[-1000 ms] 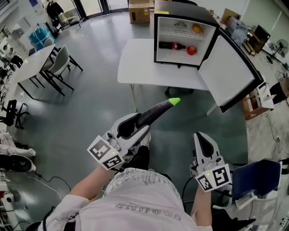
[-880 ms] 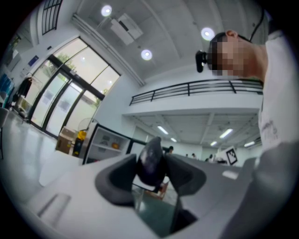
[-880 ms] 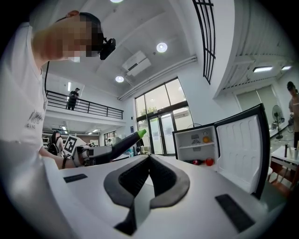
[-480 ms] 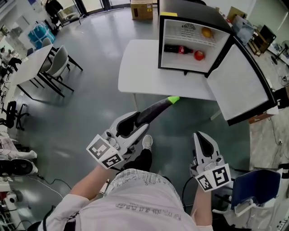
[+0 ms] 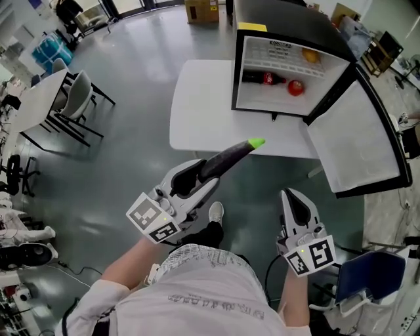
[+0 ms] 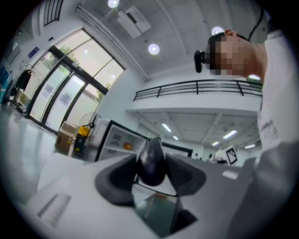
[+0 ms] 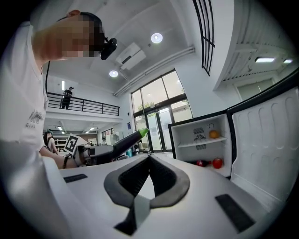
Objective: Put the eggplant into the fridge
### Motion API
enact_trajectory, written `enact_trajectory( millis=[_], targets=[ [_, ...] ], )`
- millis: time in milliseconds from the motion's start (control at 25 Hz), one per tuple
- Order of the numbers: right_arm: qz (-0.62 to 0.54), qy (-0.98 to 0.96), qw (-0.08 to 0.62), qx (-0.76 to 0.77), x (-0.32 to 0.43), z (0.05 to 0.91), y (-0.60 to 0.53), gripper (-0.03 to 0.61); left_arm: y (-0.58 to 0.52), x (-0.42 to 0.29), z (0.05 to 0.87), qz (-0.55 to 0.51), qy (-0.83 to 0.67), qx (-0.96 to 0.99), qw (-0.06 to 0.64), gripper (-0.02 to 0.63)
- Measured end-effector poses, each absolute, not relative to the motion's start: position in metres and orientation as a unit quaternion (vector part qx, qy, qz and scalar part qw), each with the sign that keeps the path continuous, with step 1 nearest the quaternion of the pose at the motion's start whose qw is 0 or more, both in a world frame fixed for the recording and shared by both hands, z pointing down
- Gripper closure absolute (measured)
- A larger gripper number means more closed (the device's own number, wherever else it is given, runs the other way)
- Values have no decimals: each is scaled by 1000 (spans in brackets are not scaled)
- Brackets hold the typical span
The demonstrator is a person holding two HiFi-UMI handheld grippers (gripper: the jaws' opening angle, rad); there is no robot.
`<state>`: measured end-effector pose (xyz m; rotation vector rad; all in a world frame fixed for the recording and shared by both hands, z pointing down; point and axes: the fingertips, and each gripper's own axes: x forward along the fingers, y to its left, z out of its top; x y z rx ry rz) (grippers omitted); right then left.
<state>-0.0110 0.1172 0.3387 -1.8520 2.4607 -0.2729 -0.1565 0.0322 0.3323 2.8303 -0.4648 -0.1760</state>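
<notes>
My left gripper [image 5: 200, 177] is shut on the thick end of a dark purple eggplant [image 5: 226, 159], and its green tip points toward the white table [image 5: 197, 105]. In the left gripper view the eggplant [image 6: 152, 161] is wedged between the jaws of that gripper [image 6: 152, 175]. A black mini fridge [image 5: 289, 72] stands open on the table, its door [image 5: 357, 141] swung right. My right gripper [image 5: 296, 205] hangs shut and empty beside the left one. The right gripper view shows its pads meeting at the tip [image 7: 149, 158], with the eggplant [image 7: 126, 140] to the left and the fridge [image 7: 201, 140] ahead.
Inside the fridge lie a cola bottle [image 5: 266, 79], a red fruit [image 5: 296, 87] and an orange [image 5: 311, 56] on the shelf above. A table with chairs [image 5: 72, 92] stands at the left, a cardboard box [image 5: 202, 10] behind, a blue chair [image 5: 371, 275] at lower right.
Both grippers have come closer to the table and fridge. The eggplant's green tip now reaches the table's front edge. The grip is unchanged.
</notes>
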Motion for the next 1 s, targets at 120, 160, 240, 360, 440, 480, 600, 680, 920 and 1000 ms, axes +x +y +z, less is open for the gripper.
enact_trajectory(
  millis=[120,160,240,360,440,480,600,680,920,1000],
  targets=[
    [-89,795,21,-600,-15,338,91,575,8,-157,334,-56,-153,978,133,414],
    [-89,794,20,-601,-15,337,84,575,0,-156,335,-54,-150,978,133,414],
    [-89,793,20,-603,-15,336,69,575,-15,-154,336,-51,-144,979,133,414],
    [-90,789,21,-608,-14,335,49,575,-36,-151,336,-48,-138,980,134,414],
    [-91,785,23,-612,-11,335,37,575,-48,-148,336,-47,-134,981,135,414],
    [-91,783,24,-615,-9,335,32,575,-54,-147,336,-45,-131,981,135,414],
    [-90,779,22,-620,-6,335,17,575,-68,-144,337,-43,-126,982,132,414],
    [-88,778,21,-621,-5,334,8,575,-77,-143,336,-44,-125,982,132,414],
    [-82,779,16,-622,-1,331,-10,575,-91,-135,333,-53,-119,983,130,414],
    [-80,781,14,-620,-1,329,-17,575,-98,-133,332,-56,-119,983,131,414]
  ],
)
